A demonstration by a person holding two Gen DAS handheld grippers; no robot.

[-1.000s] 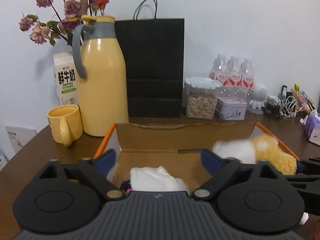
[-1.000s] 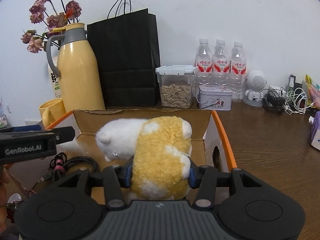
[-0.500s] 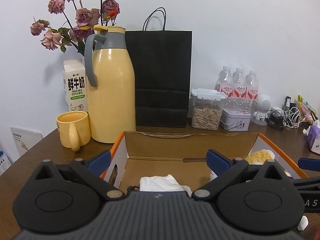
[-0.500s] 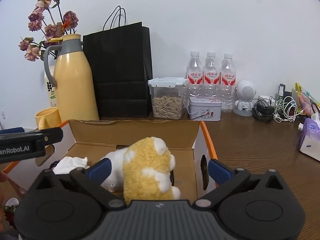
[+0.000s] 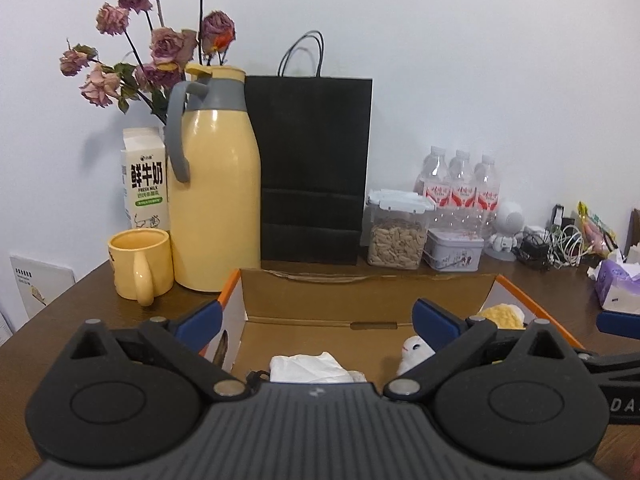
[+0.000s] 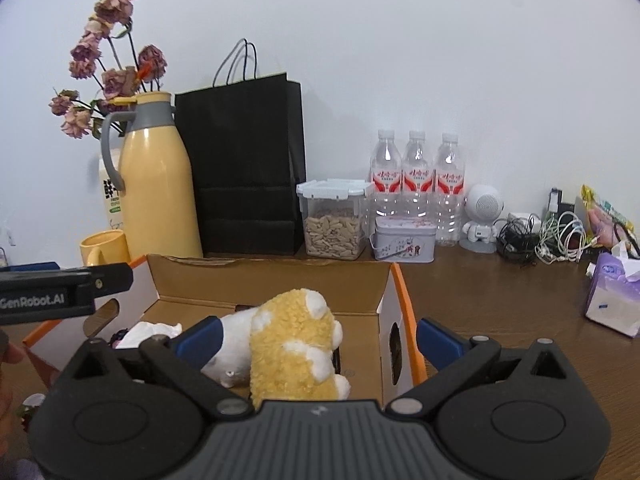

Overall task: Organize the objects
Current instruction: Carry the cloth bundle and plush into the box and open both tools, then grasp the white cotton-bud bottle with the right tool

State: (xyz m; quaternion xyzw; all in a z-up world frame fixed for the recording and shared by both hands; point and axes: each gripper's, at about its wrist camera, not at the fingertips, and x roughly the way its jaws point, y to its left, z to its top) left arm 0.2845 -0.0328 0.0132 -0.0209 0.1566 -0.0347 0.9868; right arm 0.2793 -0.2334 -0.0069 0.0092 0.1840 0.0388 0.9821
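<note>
right tool (image 6: 318, 338) jaws have just been opening and stand wide; the plush toy (image 6: 296, 344) sits between them but the pads aren't pressing it, so it's released. toy lies in the right end of the cardboard box (image 6: 272, 280), beside crumpled tissue (image 5: 310, 366). likely dropped there because the box is the collection bin. left tool (image 5: 316, 322) also spread wide, holding nothing, poised over the box's left end. box stands on the table (image 6: 500, 292).
</note>
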